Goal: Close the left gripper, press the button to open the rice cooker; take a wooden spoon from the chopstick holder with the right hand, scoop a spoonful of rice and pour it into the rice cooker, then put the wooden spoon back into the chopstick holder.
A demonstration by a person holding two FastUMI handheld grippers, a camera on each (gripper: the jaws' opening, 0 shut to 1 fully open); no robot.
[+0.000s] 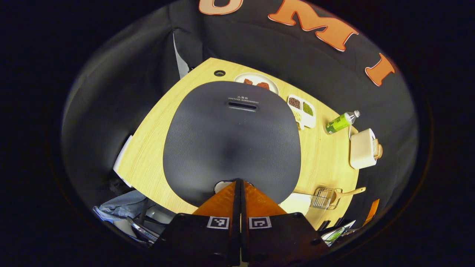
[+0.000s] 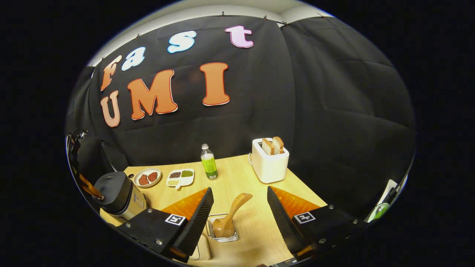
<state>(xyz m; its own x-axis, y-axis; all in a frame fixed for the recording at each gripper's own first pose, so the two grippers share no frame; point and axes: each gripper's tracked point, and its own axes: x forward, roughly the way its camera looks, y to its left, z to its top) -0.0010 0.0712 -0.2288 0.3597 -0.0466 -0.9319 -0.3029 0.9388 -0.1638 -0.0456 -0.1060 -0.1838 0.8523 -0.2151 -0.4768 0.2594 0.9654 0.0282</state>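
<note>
Wooden spoon [image 2: 232,217] between right gripper's [image 2: 240,202] wide-apart jaws, untouched.

The left hand-held gripper [image 1: 238,182] points steeply downward, its two fingers pressed together along their whole length so that no gap shows between the tips. The right hand-held gripper [image 2: 240,200] is held lower and more level, angled slightly down, with its fingers [image 2: 200,211] spread wide apart and nothing touching either inner face.

Matt textured rice cooker lid [image 1: 230,148]
</note>
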